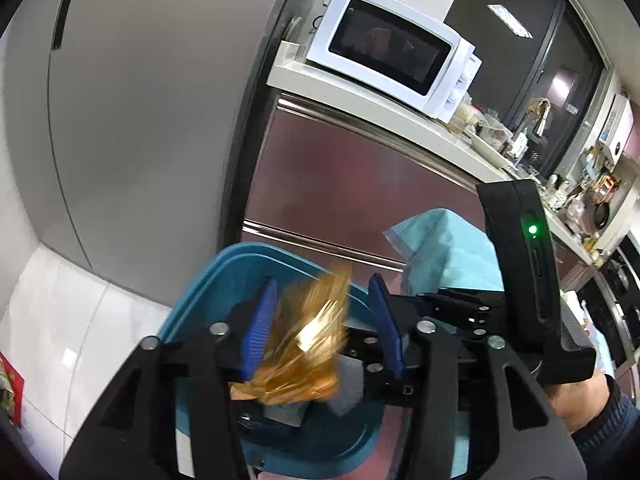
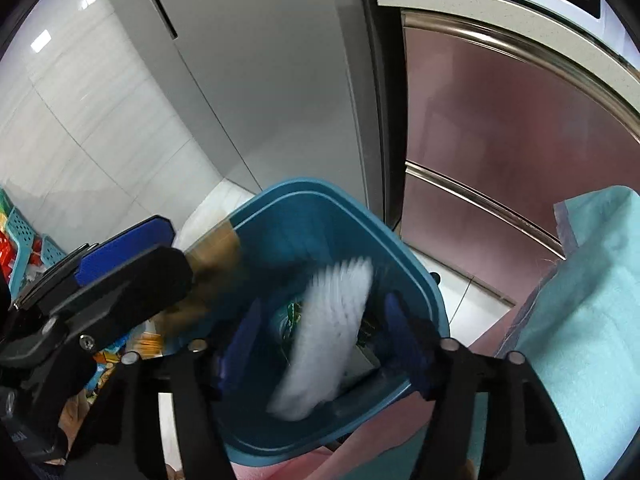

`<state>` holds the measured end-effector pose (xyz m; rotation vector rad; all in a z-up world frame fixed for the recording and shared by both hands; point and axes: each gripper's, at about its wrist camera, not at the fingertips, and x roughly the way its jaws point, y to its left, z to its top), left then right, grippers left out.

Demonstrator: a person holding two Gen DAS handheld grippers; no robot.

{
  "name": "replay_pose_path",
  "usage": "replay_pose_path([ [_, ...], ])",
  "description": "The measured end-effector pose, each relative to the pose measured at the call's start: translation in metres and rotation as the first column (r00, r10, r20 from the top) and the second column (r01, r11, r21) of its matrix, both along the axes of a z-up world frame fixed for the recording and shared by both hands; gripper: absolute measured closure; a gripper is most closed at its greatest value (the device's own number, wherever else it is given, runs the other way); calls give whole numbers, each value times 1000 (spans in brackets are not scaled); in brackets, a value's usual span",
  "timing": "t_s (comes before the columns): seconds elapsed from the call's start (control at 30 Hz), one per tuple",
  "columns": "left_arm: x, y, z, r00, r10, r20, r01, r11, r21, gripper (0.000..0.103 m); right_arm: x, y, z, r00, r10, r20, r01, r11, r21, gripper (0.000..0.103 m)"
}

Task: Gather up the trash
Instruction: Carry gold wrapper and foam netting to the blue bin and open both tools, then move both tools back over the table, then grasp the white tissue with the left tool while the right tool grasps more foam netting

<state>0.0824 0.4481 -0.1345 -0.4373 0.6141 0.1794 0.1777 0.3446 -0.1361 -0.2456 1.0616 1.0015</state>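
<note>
Both grippers over blue bin

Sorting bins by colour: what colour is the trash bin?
Teal blue trash bin, clearest in the right wrist view.

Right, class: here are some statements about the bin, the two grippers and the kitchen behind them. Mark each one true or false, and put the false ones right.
1. The bin is blue-green. True.
2. A white piece of trash shows between the right gripper fingers, over the bin. True.
3. The left gripper has a green bottle between its fingers. False: it is a blurred golden-brown wrapper.
4. A white microwave stands on the counter. True.
5. The fingers carry red pads. False: the pads are blue.
</note>
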Motion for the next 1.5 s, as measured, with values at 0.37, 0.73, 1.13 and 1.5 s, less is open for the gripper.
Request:
replay_pose_path([
  [0.37, -31, -36, 61, 995, 55, 88, -66, 989, 131, 6, -14, -82, 61, 988, -101, 119, 80, 982, 170, 16],
  [0.73, -37, -220, 108, 969, -172, 177, 118, 953, 279, 5, -103, -365, 117, 752, -501, 428, 400, 863, 309, 6],
  [1.13, 3, -426, 50, 885, -465, 10, 436, 837, 331, 5, -139, -570, 30, 622, -764, 172, 736, 645, 205, 6],
  [1.5, 47, -423, 25, 880, -468, -79, 469, 833, 293, 5, -101, -531, -11, 702, -712, 27, 704, 699, 124, 7],
])
